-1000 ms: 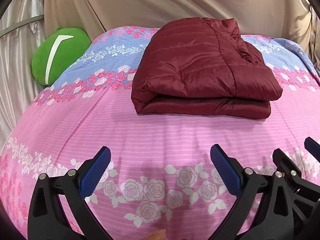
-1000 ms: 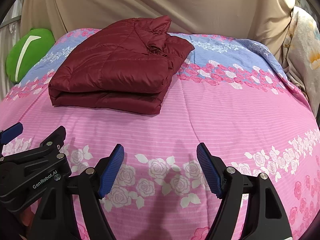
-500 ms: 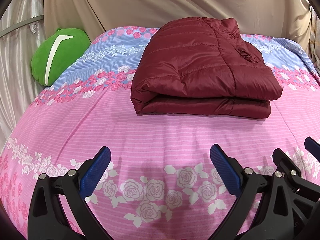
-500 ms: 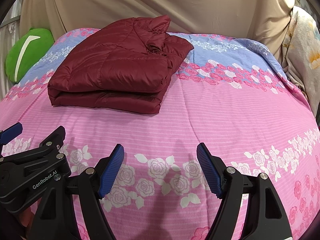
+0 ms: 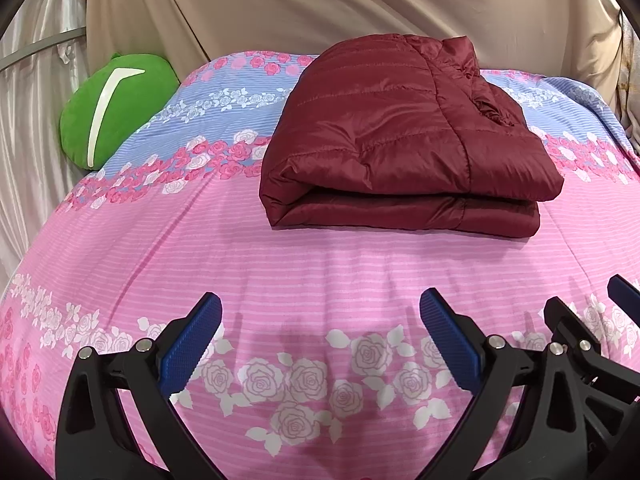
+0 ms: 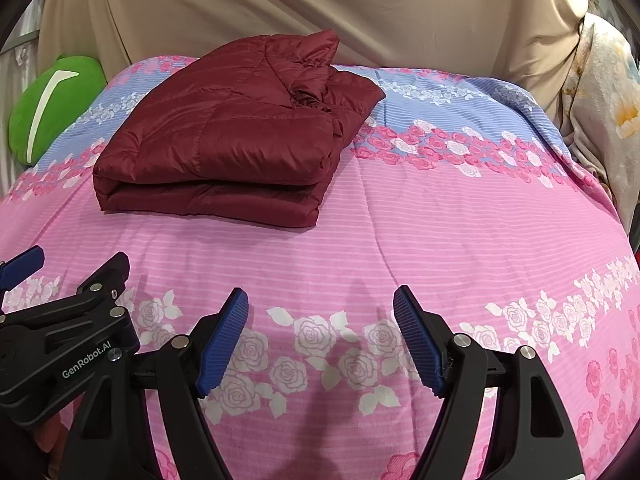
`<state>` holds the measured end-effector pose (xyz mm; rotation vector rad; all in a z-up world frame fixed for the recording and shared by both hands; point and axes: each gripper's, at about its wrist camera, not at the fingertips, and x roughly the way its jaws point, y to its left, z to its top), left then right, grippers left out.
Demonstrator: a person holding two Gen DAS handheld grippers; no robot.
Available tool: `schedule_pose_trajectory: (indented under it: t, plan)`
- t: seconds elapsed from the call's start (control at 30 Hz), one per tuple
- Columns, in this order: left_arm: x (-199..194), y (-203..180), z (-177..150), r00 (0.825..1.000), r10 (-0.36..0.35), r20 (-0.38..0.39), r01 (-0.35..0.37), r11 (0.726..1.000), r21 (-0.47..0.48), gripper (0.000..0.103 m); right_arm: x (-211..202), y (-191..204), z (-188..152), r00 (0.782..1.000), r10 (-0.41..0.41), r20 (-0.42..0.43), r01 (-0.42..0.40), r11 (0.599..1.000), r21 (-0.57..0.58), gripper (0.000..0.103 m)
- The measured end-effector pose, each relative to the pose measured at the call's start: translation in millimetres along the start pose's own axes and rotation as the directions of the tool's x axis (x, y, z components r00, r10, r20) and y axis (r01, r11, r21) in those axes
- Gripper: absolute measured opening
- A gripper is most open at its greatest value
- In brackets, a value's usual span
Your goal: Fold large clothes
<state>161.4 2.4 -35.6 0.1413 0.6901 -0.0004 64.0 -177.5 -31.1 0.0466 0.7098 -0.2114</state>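
Jacket [image 5: 404, 148], maroon, quilted, folded into a flat rectangular bundle of stacked layers. Lies on the bed [image 5: 320, 272], upper centre of the left wrist frame, upper left of centre in the right wrist frame [image 6: 236, 136]. Long axis runs roughly left to right across the frame; folded edge faces the cameras, collar at the far end, toward the beige drape [image 5: 340, 4].

Items, left to right:

- Green cushion [image 5: 112, 108] with a white curved mark, upper left of the frame, at the far left edge of the bed, well apart from the jacket.
- Bed cover: pink with fine stripes, a band of white roses in the lower frame, a blue and pink rose band at the far end under the jacket's back half.
- Left gripper [image 5: 320, 340], lower centre of its frame, tilted down toward the cover, jaws spread wide, nothing between the blue pads. Jacket lies beyond it and slightly right, apart from the fingers.
- Right gripper [image 6: 320, 336], lower centre of its frame, same downward tilt, jaws wide, empty. Jacket lies beyond it to the upper left, not touching. It sits just beside the left gripper, whose black frame shows at the lower left edge.
- Floral fabric [image 6: 608, 120], pale, at the right edge.
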Motion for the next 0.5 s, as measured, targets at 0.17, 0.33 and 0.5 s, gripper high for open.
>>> schedule_pose_trajectory:
  t: [0.17,0.33,0.5]
  plan:
    - [-0.8,-0.2,0.6,1.0,0.001,0.004,-0.001,1.0,0.002,0.096,0.5,-0.8,0.2,1.0,0.002,0.0,-0.002,1.0,-0.002,0.073]
    - [-3.1,-1.5,0.7,1.0,0.014,0.013,-0.014,1.0,0.008,0.094,0.2,-0.6,0.1,1.0,0.001,0.0,-0.001,1.0,-0.004,0.073]
    - [-4.2,-3.2,0.5,1.0,0.006,0.013,-0.006,1.0,0.01,0.091,0.4,-1.7,0.0,1.0,0.003,0.0,-0.003,1.0,-0.004,0.073]
